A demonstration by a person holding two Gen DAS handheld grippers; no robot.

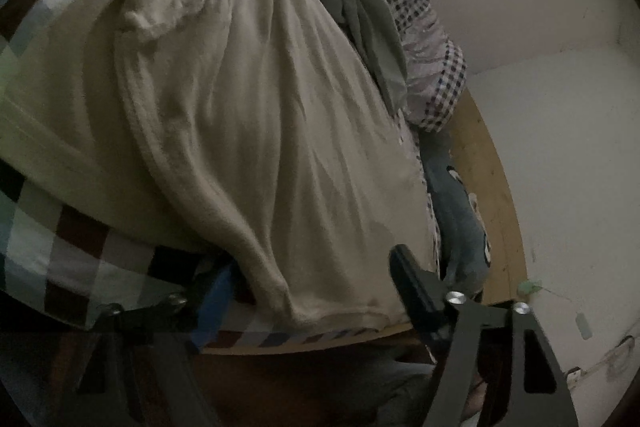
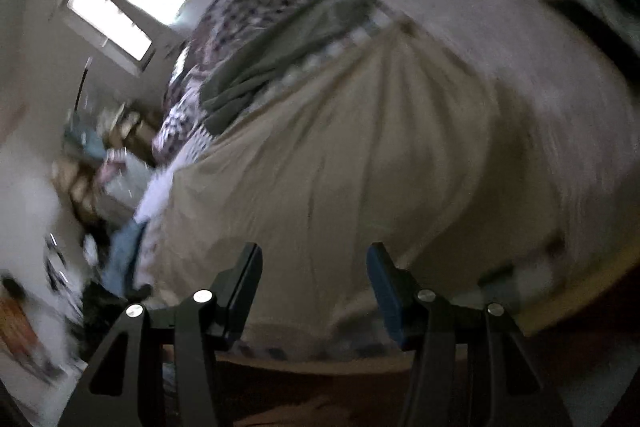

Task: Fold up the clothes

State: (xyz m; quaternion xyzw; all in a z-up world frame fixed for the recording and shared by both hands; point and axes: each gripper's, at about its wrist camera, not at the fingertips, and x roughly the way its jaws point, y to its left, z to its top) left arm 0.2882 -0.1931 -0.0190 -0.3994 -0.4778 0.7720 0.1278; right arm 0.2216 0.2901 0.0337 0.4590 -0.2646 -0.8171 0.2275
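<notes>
While lying flat on bed (image 1: pixel 52 247): cream garment (image 1: pixel 248 131) | left tongs (image 1: pixel 304 291), right tongs (image 2: pixel 314 287) wide, empty | step: reaching hem | next: pinching hem corners.

Cream knit garment (image 1: pixel 248 131) spread flat and wrinkled on checked bedding, hem at bed edge
</notes>
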